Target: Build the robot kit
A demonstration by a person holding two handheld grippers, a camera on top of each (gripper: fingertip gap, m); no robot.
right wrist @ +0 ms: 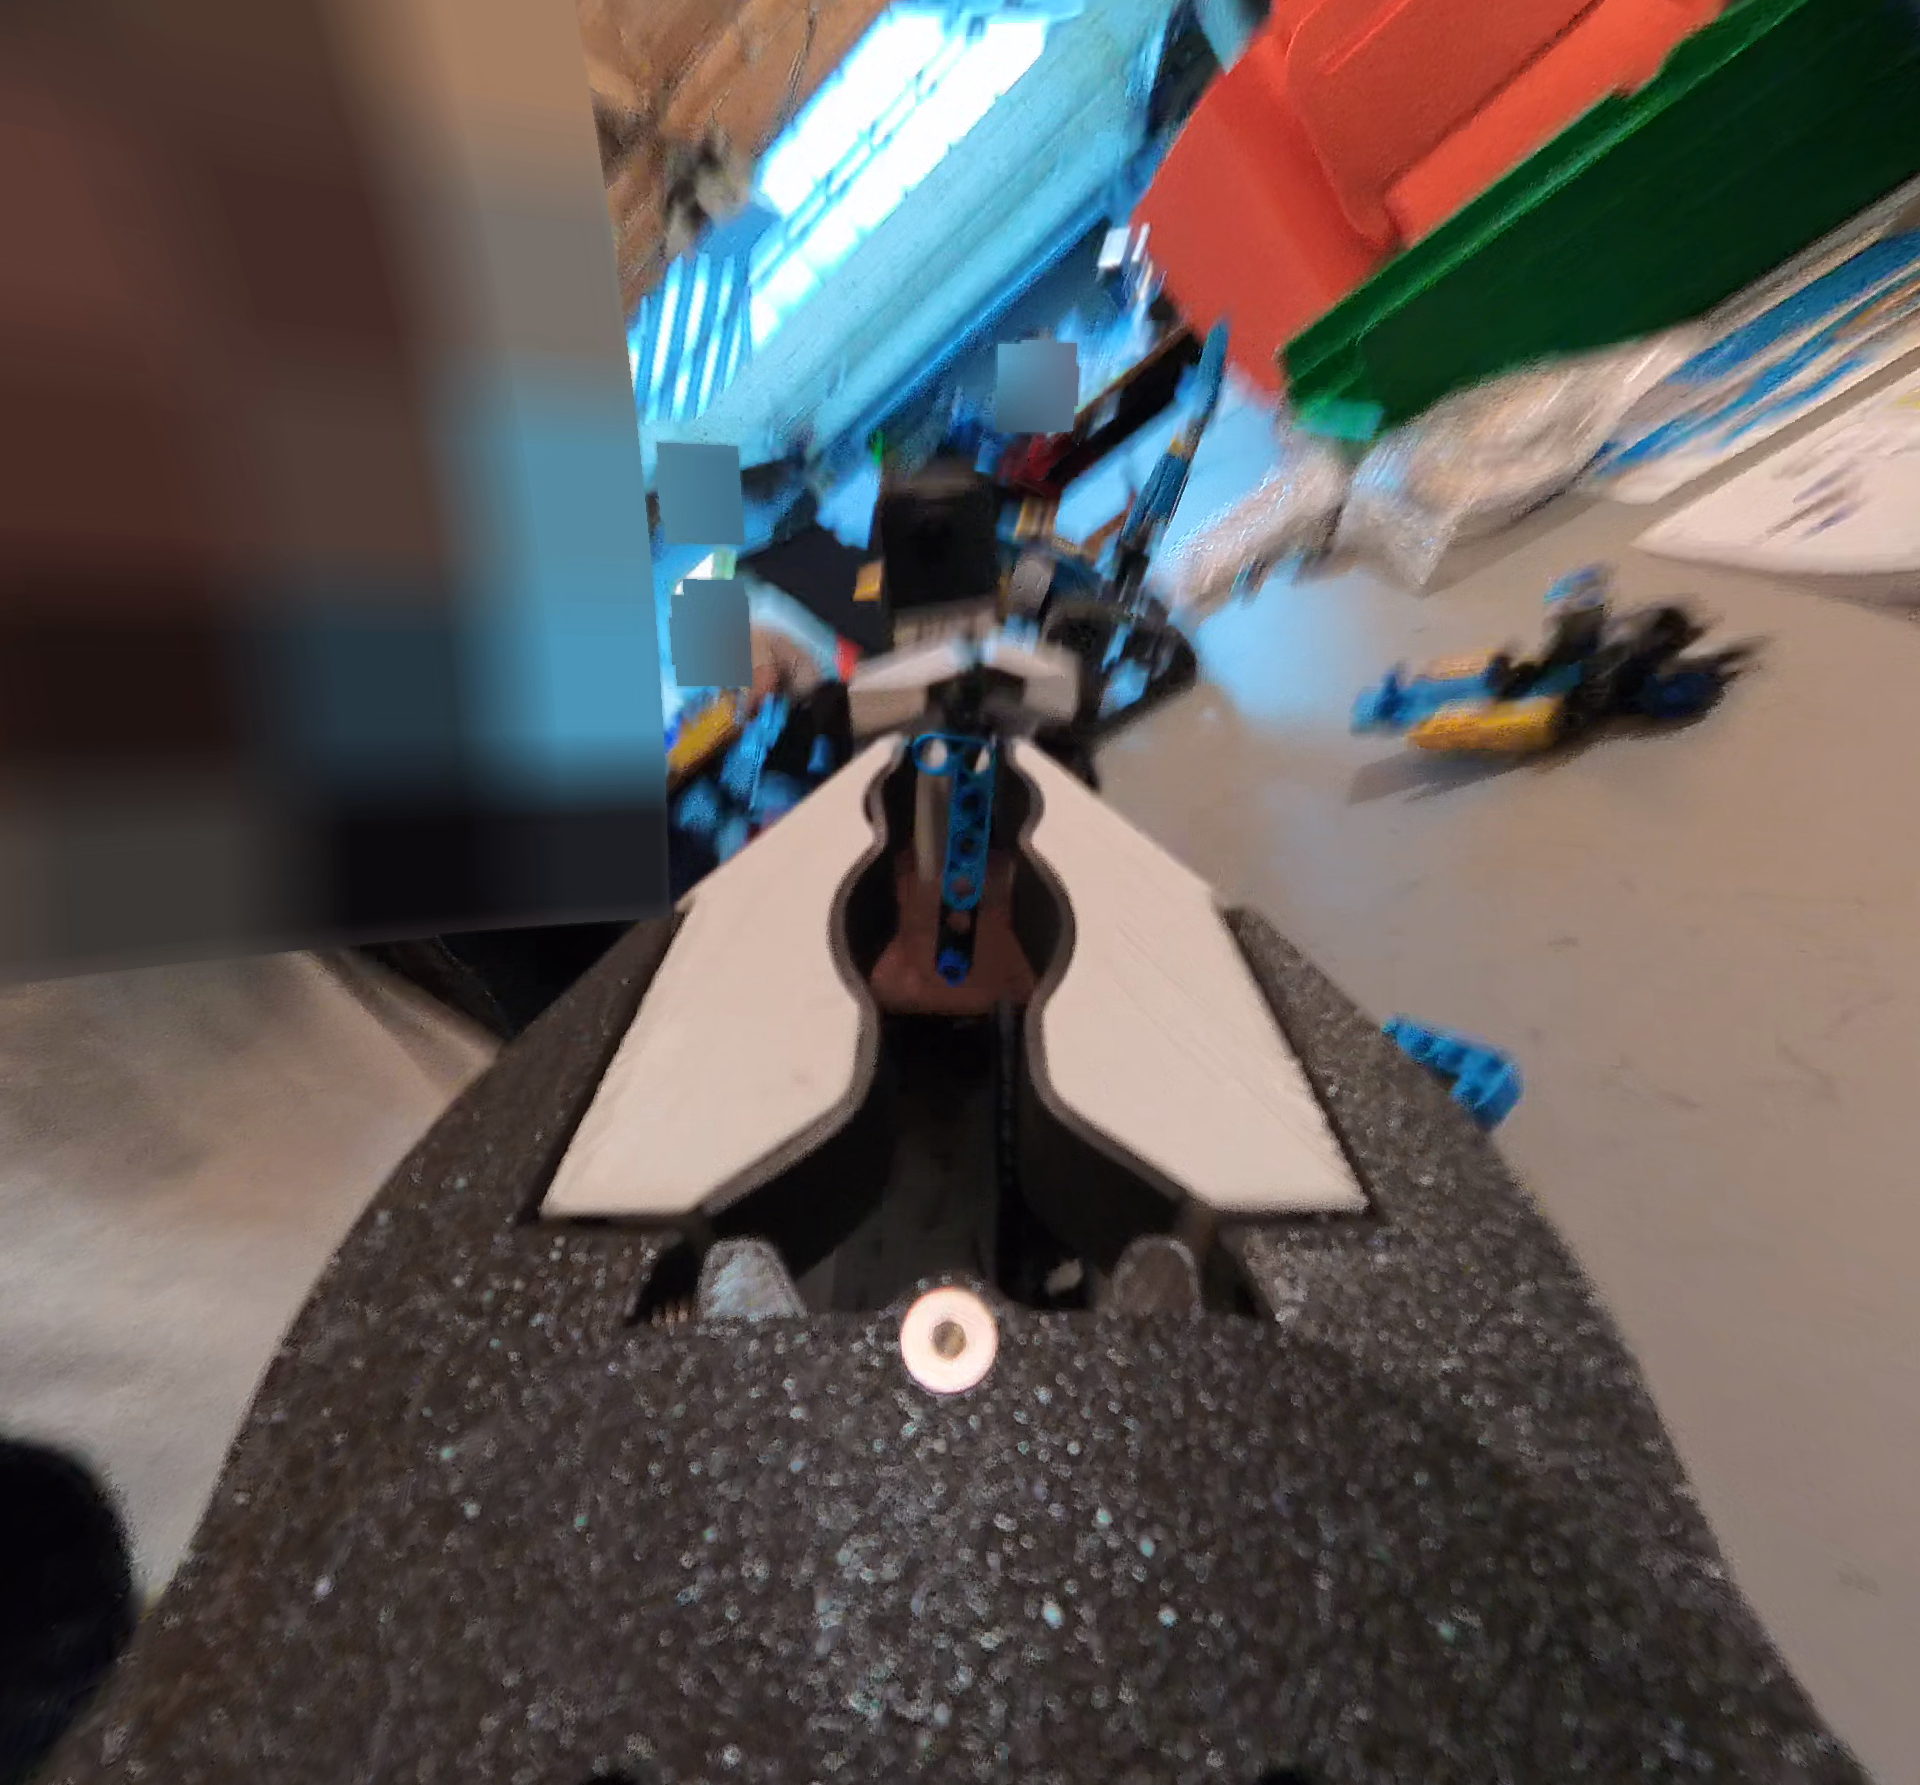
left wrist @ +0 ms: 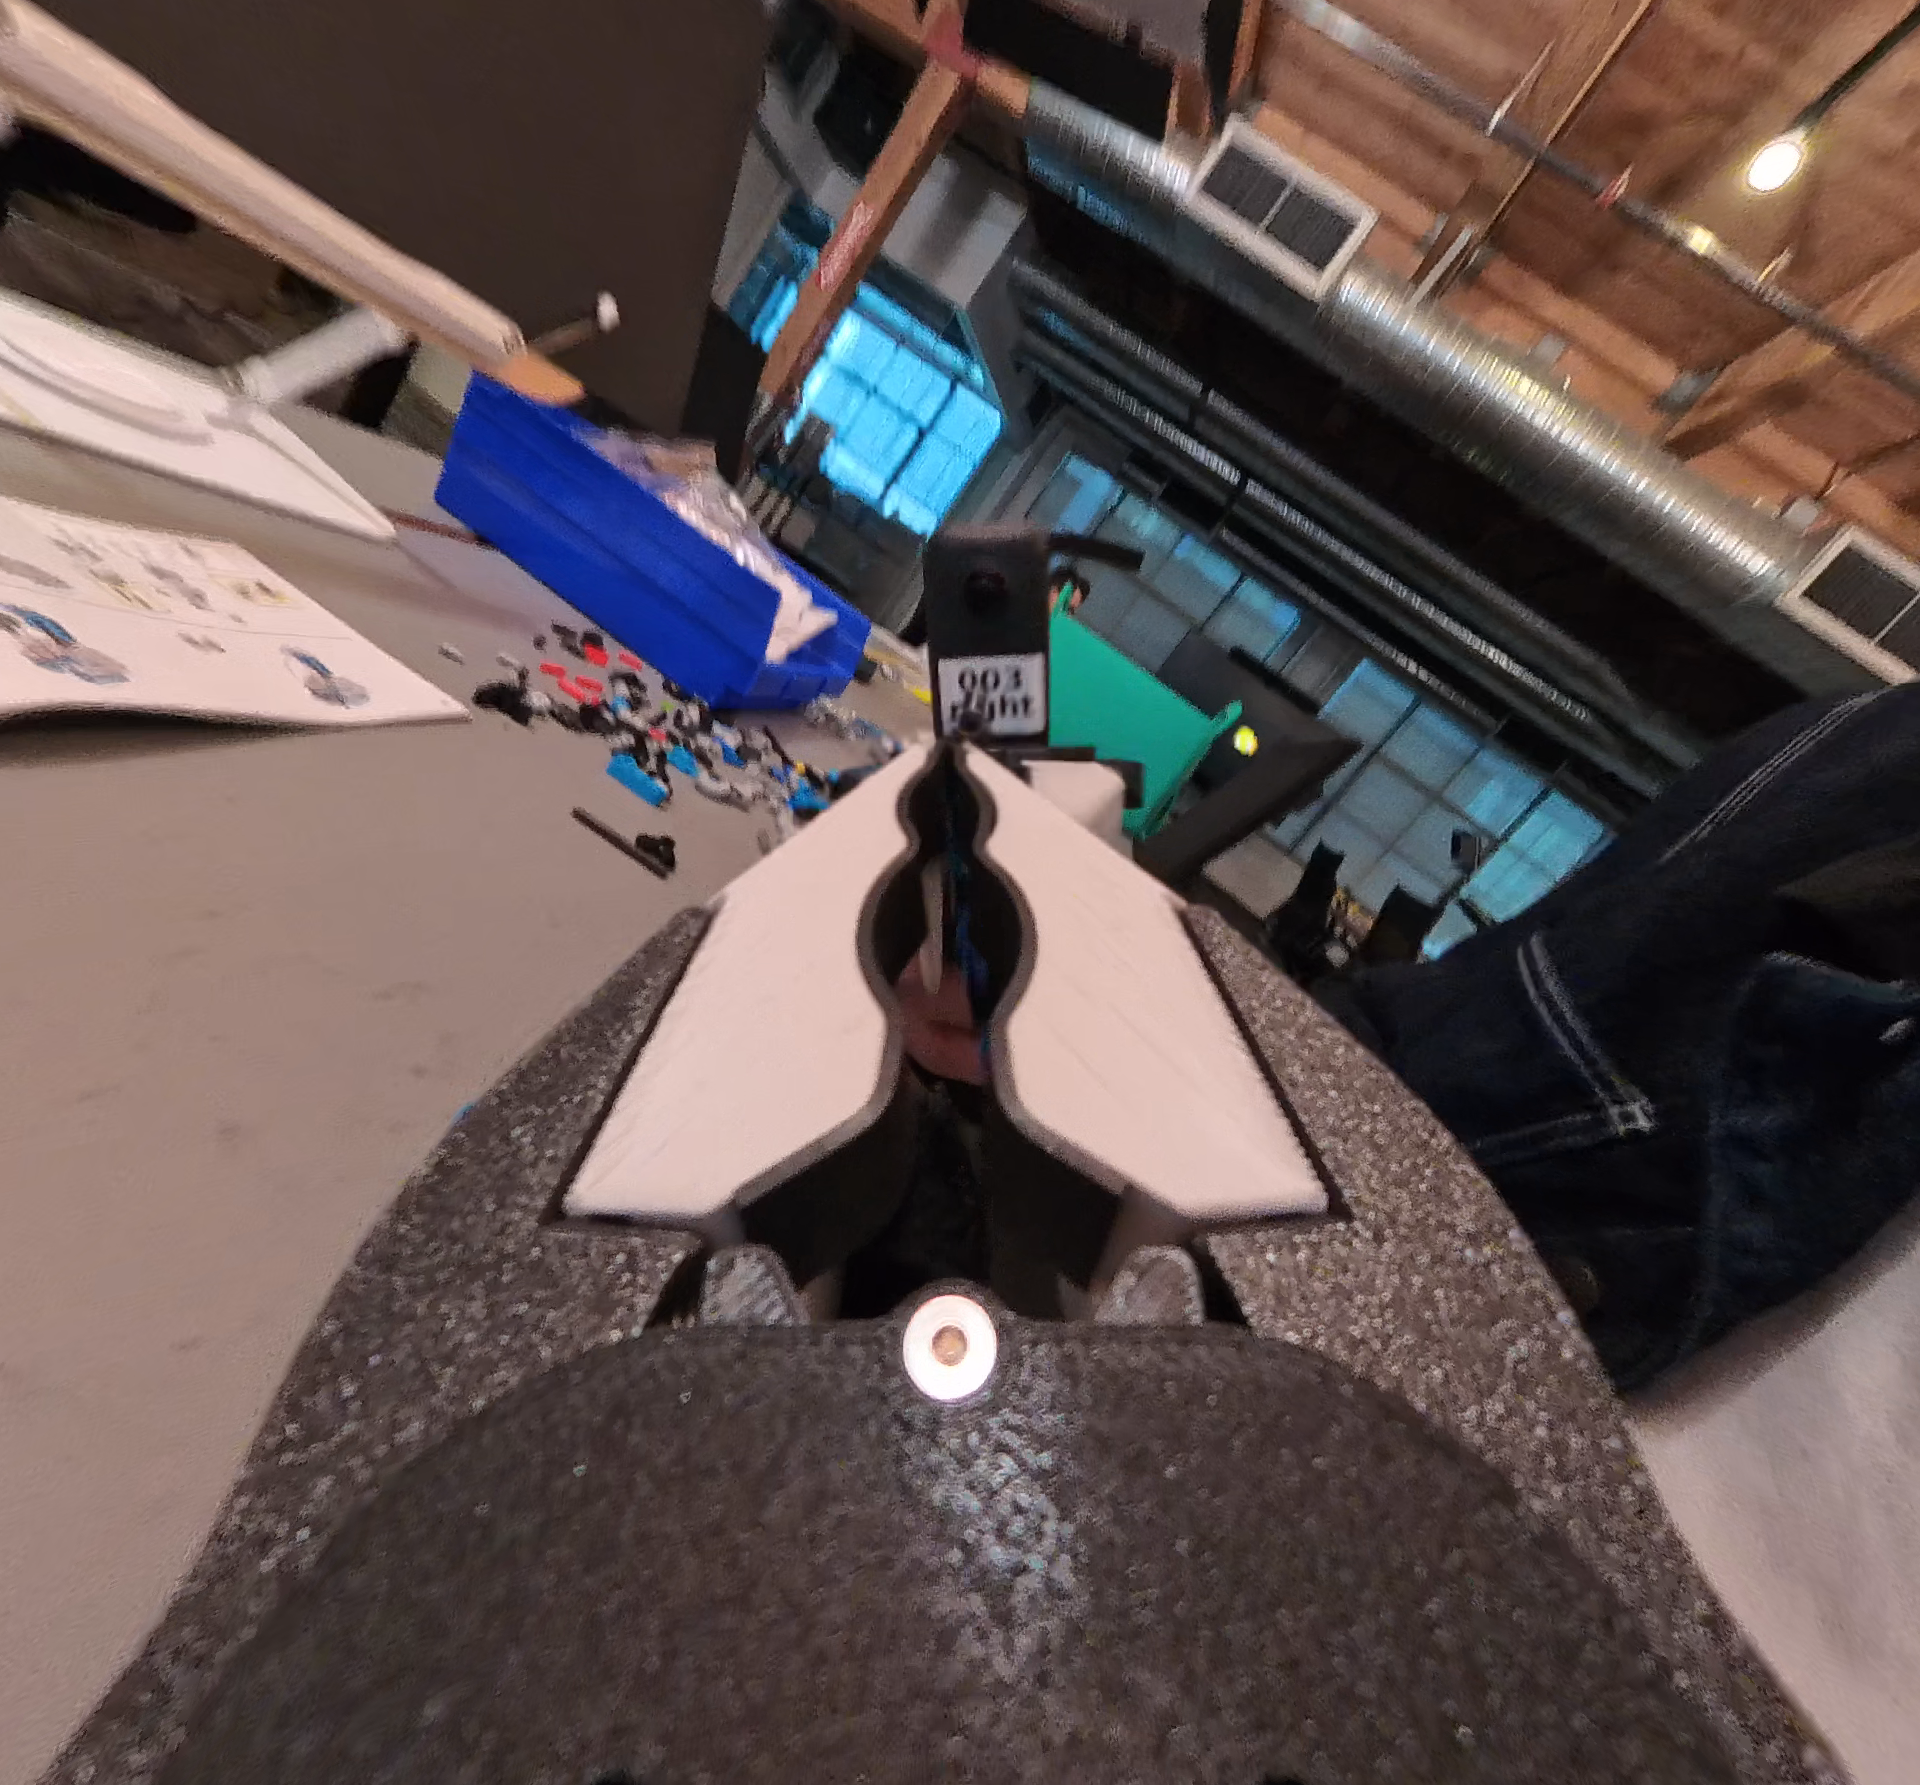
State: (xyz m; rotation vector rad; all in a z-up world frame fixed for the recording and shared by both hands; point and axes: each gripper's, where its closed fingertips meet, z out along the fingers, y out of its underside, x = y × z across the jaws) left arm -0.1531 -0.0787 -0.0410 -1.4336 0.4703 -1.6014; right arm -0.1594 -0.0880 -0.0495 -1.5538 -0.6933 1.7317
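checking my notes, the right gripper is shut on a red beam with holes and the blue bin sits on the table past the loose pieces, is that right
One thing is wrong: the beam with holes in the right gripper is blue, not red, as the right wrist view shows. The rest stands: in the left wrist view the blue bin sits on the table beyond the loose pieces.

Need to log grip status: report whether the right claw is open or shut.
Shut on something: the right claw has its white fingers closed at the tips around a blue holed beam running between them.
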